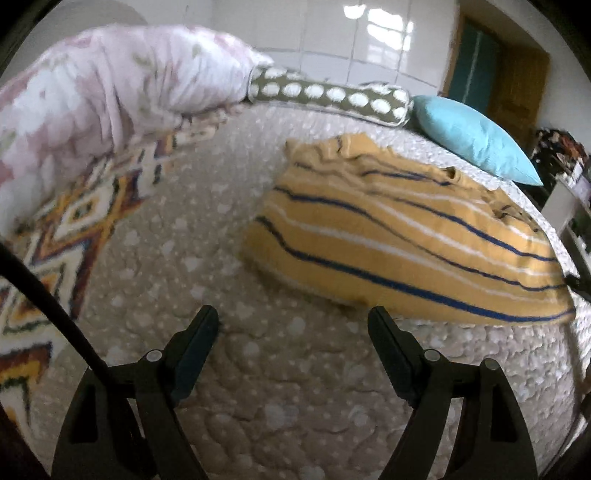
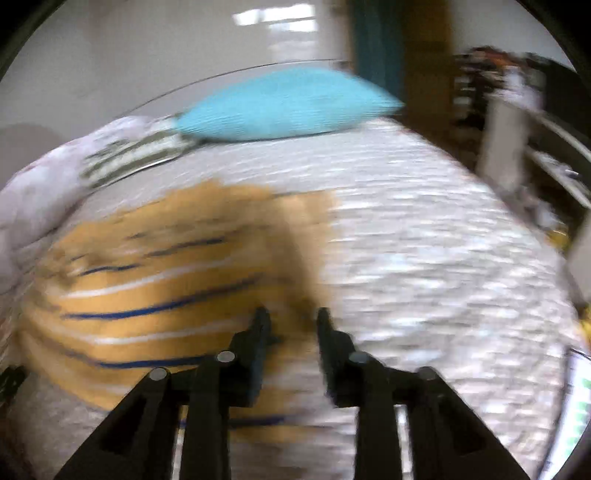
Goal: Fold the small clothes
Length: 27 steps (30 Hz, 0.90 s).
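Left wrist view: the yellow striped garment (image 1: pixel 406 236) lies folded on the quilted bedspread (image 1: pixel 207 258), just in front of the blue pillow (image 1: pixel 472 136) and the spotted bolster (image 1: pixel 332 94). The left gripper (image 1: pixel 293 325) hangs released over bare quilt beside the garment's near edge, jaws wide and empty. In the blurred right wrist view, the right gripper (image 2: pixel 291 321) stands partly parted over the garment's edge, gripping nothing.

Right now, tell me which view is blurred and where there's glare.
Right wrist view: heavy sideways motion smear over the striped garment and bedspread; only the right claw stays crisp. Left wrist view: mostly sharp, mild softness on the floral quilt, window glare on the wall tiles, fisheye bending at the edges.
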Each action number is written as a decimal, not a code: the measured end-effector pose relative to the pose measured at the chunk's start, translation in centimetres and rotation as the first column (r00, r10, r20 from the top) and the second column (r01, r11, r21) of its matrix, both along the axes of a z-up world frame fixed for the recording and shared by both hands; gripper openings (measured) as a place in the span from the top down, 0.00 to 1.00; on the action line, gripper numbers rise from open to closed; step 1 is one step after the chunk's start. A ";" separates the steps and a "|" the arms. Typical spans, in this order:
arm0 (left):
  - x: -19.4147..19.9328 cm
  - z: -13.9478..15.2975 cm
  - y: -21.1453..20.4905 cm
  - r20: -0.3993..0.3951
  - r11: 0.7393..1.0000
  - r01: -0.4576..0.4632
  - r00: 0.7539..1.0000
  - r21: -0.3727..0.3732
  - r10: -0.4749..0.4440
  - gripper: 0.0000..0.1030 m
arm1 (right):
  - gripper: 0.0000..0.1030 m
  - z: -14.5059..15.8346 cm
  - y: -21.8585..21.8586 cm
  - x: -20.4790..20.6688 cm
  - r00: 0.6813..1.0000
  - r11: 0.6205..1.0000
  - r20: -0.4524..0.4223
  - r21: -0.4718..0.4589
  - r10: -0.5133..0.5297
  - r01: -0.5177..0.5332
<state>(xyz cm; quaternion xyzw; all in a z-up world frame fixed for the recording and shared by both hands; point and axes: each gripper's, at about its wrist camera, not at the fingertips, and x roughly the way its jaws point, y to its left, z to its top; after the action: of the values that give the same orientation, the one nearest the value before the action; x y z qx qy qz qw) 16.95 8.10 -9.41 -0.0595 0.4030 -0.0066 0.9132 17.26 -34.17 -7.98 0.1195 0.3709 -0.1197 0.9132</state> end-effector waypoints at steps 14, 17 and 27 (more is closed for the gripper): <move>0.1 -0.3 0.6 -0.011 0.999 0.000 1.000 -0.034 -0.001 0.18 | 0.39 -2.9 -3.7 -2.7 0.997 0.875 0.074 0.484 -0.022 -0.016; 0.3 -0.3 0.4 -0.015 0.999 0.003 1.000 -0.032 -0.003 0.17 | 0.34 -2.8 -3.1 -2.0 0.996 0.866 0.089 0.499 -0.022 -0.026; 0.6 -0.2 0.6 -0.025 0.999 0.007 1.000 -0.054 -0.008 0.16 | 0.33 -2.8 -1.0 0.9 0.997 0.880 0.052 0.475 -0.057 0.026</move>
<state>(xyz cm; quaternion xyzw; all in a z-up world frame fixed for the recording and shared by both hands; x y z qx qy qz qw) 17.56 8.71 -9.59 -0.0825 0.4142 -0.0201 0.9062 18.13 -35.18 -10.80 0.3508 0.3564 -0.0410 0.8650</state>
